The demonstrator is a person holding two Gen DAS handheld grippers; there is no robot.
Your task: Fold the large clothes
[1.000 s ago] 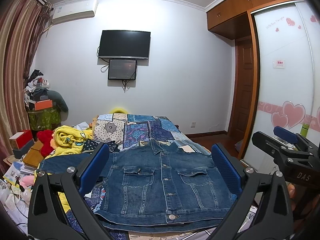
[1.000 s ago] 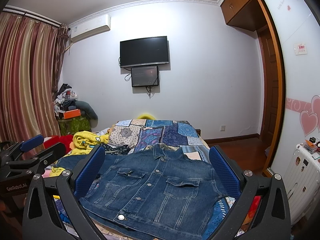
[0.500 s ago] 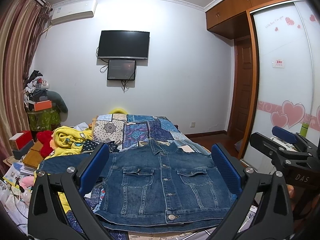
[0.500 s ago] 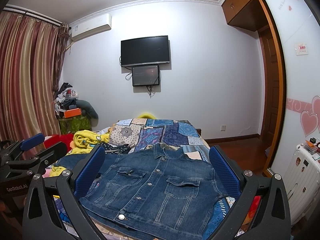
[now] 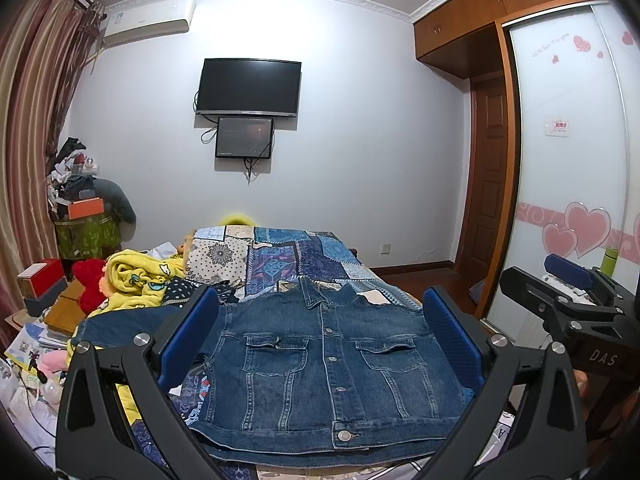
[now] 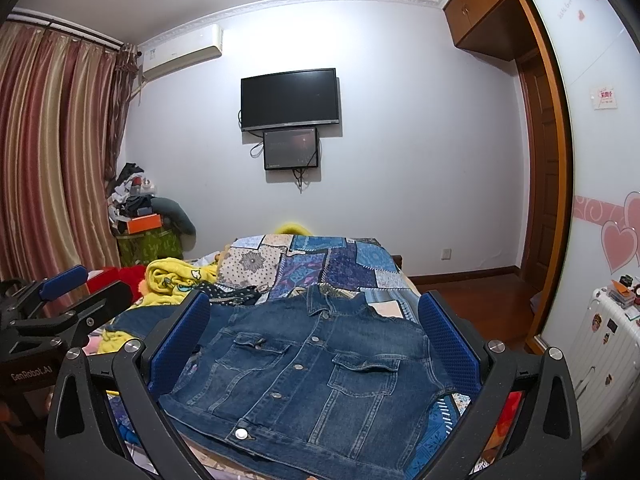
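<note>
A blue denim jacket (image 5: 324, 364) lies front-up and buttoned on the bed, collar away from me; its left sleeve (image 5: 120, 328) stretches out to the left. It also shows in the right wrist view (image 6: 308, 376). My left gripper (image 5: 320, 336) is open and empty, held above the jacket's near hem. My right gripper (image 6: 314, 340) is open and empty too, beside it to the right. The right gripper shows at the right edge of the left wrist view (image 5: 568, 300), the left gripper at the left edge of the right wrist view (image 6: 64, 296).
The bed has a patchwork quilt (image 5: 288, 256). Yellow blanket (image 5: 136, 276) and a red plush toy (image 5: 90, 284) lie left of the jacket. Boxes and papers (image 5: 36, 320) crowd the left side. A white suitcase (image 6: 600, 364) and wardrobe (image 5: 568, 184) stand on the right.
Both views have shifted only slightly; the right gripper in the left wrist view drifted a little left. The jacket has not moved.
</note>
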